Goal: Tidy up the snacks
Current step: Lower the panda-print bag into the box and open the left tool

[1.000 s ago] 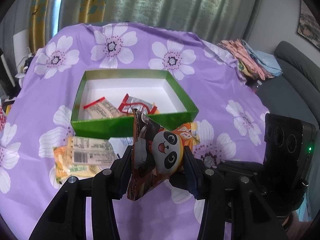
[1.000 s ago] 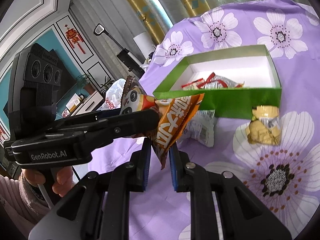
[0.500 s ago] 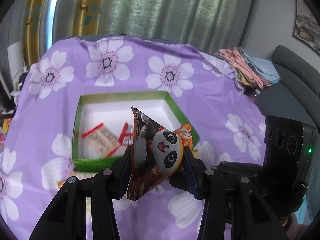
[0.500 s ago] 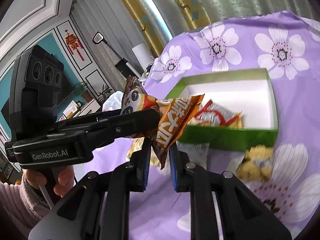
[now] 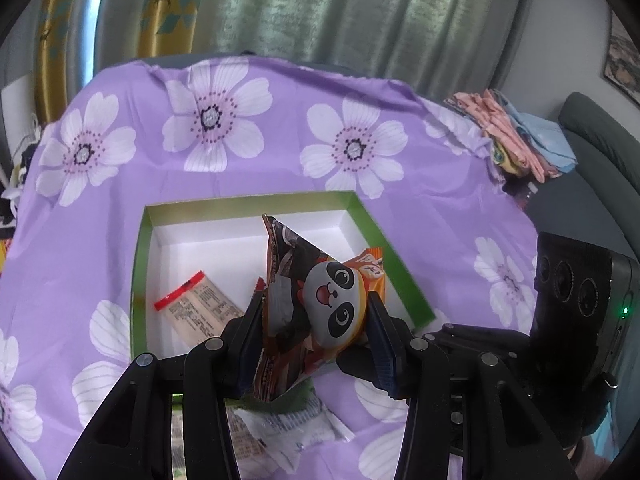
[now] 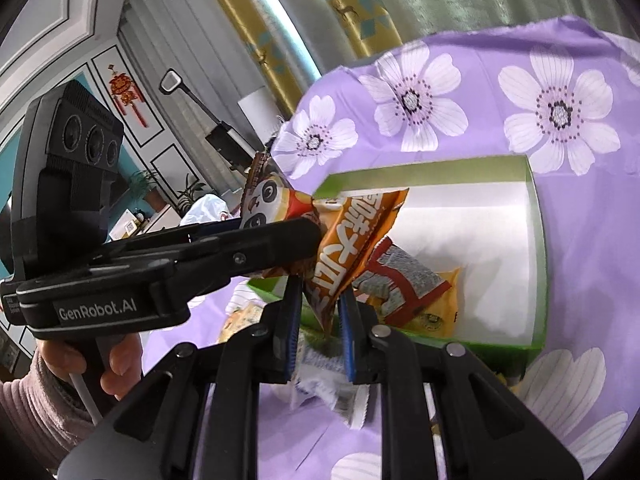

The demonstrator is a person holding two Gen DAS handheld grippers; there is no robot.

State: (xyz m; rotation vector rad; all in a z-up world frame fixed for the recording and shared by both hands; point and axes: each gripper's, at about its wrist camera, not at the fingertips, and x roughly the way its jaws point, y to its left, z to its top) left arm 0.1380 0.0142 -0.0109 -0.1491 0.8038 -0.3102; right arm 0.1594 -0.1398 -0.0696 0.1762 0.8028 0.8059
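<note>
Overhead now, you hold both tools above the green cardboard box with white interior [image 5: 139, 264]. Your left gripper [image 5: 316, 320] is clamped on the puffy panda-face snack pouch [image 5: 320, 304]; your right gripper [image 6: 320, 316] is pinched tight on the orange foil end of that same pouch [image 6: 352, 240]. Inside the box lie a beige red-ended packet [image 5: 196, 308] and a grey-and-red wrapper [image 6: 408, 280]. Purple flowered cloth [image 5: 200, 120] covers the table.
</note>
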